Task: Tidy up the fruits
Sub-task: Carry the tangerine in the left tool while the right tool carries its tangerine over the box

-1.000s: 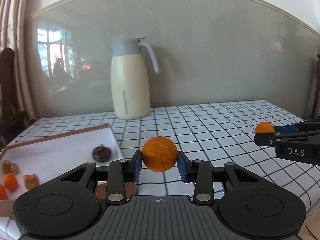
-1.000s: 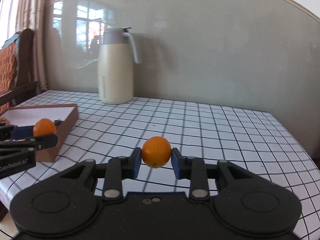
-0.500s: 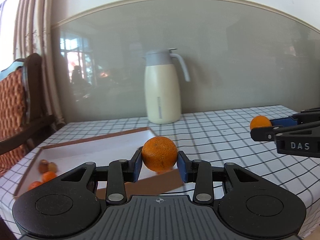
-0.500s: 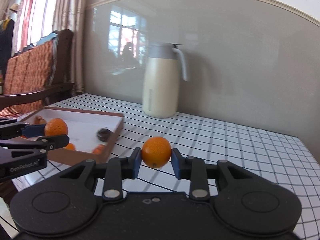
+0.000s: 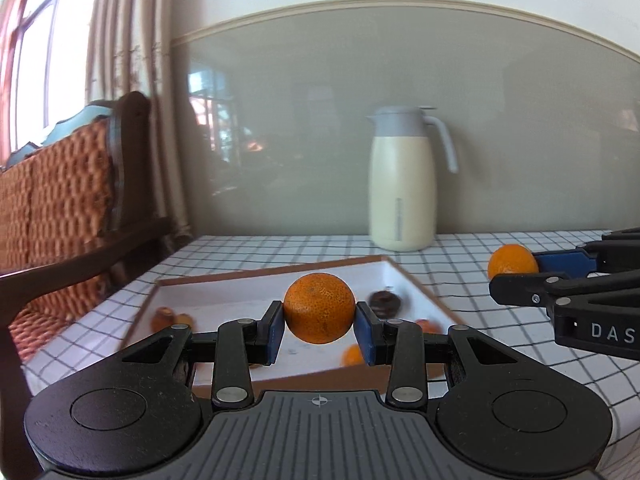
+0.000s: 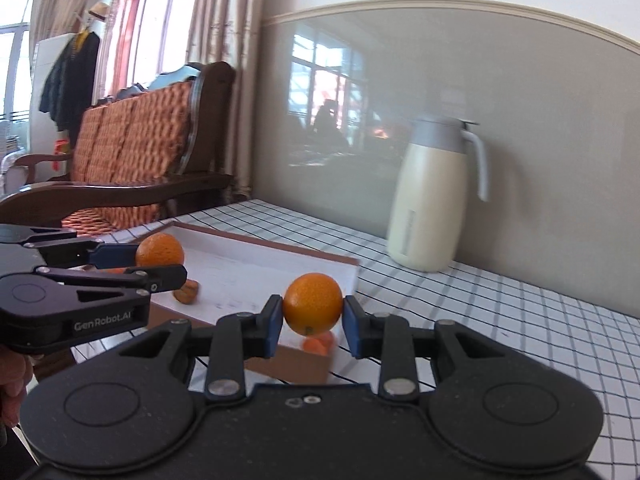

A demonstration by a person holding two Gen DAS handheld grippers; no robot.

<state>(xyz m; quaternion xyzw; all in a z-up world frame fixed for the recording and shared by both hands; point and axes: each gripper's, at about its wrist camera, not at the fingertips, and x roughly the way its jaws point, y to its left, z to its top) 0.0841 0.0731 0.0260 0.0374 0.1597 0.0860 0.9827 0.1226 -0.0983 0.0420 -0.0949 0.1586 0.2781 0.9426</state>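
Your left gripper [image 5: 319, 327] jaws clamped on a mandarin [image 5: 319, 307] above the tray [image 5: 280, 276], your right gripper [image 6: 311, 325] jaws pinching a smaller orange [image 6: 313, 303] beside it

A checked-cloth table [image 5: 500, 276] carries a cream jug [image 5: 402, 184] and a fruit tray [image 5: 248, 276], slightly blurred.

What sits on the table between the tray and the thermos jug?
Nothing: only bare checked tablecloth separates tray from jug, clearest in the right wrist view.

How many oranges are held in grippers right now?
2: one orange clamped in the left gripper, another orange in the right gripper.
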